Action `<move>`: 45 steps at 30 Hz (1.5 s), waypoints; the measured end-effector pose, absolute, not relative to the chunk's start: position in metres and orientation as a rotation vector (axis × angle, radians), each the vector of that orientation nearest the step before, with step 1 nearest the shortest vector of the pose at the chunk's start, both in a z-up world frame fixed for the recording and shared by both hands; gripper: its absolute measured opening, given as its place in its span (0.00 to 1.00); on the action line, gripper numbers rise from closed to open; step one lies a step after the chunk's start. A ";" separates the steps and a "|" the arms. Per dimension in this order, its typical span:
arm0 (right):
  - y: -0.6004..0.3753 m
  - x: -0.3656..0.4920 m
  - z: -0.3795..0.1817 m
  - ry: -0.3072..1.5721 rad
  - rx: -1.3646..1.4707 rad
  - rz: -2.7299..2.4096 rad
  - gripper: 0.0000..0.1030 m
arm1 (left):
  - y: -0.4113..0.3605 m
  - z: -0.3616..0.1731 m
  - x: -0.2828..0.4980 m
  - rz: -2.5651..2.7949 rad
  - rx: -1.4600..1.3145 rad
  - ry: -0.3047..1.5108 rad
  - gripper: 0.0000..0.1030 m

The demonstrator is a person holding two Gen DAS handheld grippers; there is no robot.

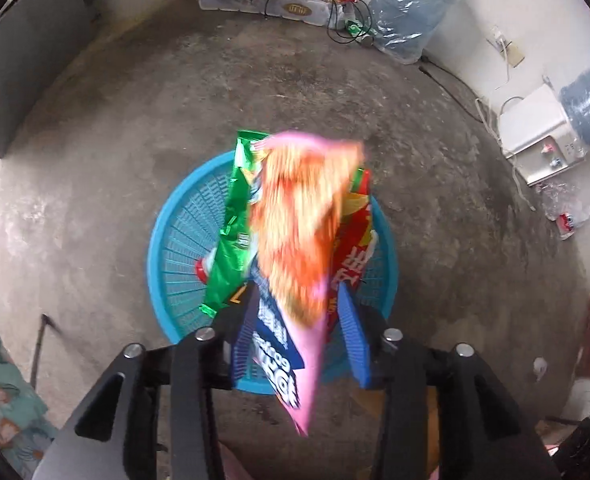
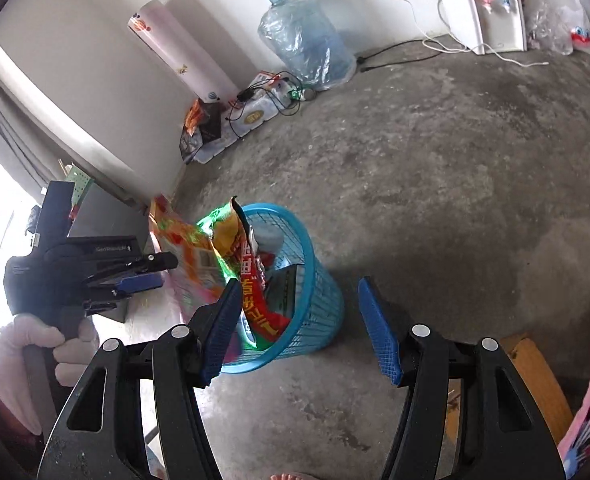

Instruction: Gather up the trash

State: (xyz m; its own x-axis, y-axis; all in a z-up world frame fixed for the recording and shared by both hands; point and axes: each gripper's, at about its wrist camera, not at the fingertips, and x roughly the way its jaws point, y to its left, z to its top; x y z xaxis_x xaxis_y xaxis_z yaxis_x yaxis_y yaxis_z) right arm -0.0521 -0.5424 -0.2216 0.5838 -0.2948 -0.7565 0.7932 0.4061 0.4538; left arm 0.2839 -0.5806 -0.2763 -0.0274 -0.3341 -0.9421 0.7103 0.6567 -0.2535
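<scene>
The pink and orange snack bag (image 1: 295,236) was smeared by motion in the left wrist view, so its print could not be read, and it covered much of the blue basket (image 1: 175,240) beneath it. What lay at the bottom of that basket was mostly hidden by wrappers; only a red cap or lid showed beside the green wrapper (image 1: 231,232). The bag's long axis ran from between the blue pads out over the basket, its narrow pink corner toward the camera and its wide orange end fanned out above the basket's far rim. The left gripper (image 1: 299,320) pointed steeply down over the basket with its jaws parted; the bag stood between the pads (image 1: 353,340), but whether either pad pressed on it could not be told. In the right wrist view the same bag (image 2: 183,260) hung upright just beside the basket (image 2: 319,300), at the tip of the left gripper (image 2: 147,276), whose handle sat in a white-gloved hand (image 2: 51,344). A red wrapper (image 2: 255,300) with yellow characters leaned out over the basket's near rim. The right gripper (image 2: 299,328) was tilted down towards the concrete floor (image 2: 455,200) near the basket, jaws wide apart and empty.
</scene>
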 end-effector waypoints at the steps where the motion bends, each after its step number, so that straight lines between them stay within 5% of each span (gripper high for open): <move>1: -0.541 -0.052 -0.222 0.643 0.899 -0.742 0.56 | -0.578 -0.273 0.285 -0.892 0.315 1.358 0.43; 9: -0.535 -0.039 -0.226 0.652 0.877 -0.695 0.56 | -0.537 -0.181 0.319 -0.982 0.047 1.319 0.48; 17: -0.529 0.039 -0.219 0.697 0.798 -0.475 0.41 | -0.421 -0.024 0.301 -1.156 0.079 0.995 0.54; 24: -0.535 0.162 -0.304 1.088 0.716 -0.356 0.30 | -0.231 0.024 0.251 -0.977 0.106 0.821 0.66; 28: -0.558 0.183 -0.377 1.325 0.713 -0.483 0.08 | -0.131 0.018 0.231 -0.721 0.051 0.787 0.67; 30: -0.557 0.183 -0.374 1.316 0.705 -0.461 0.10 | -0.091 0.017 0.219 -0.633 0.008 0.774 0.69; 33: -0.547 0.172 -0.344 1.245 0.729 -0.386 0.25 | -0.052 0.013 0.204 -0.557 -0.046 0.749 0.72; 37: -0.532 0.139 -0.291 1.156 0.723 -0.308 0.28 | -0.035 0.008 0.191 -0.575 -0.084 0.724 0.73; 45: -0.473 0.051 -0.131 0.941 0.578 -0.206 0.44 | -0.015 0.021 0.158 -0.619 -0.129 0.642 0.78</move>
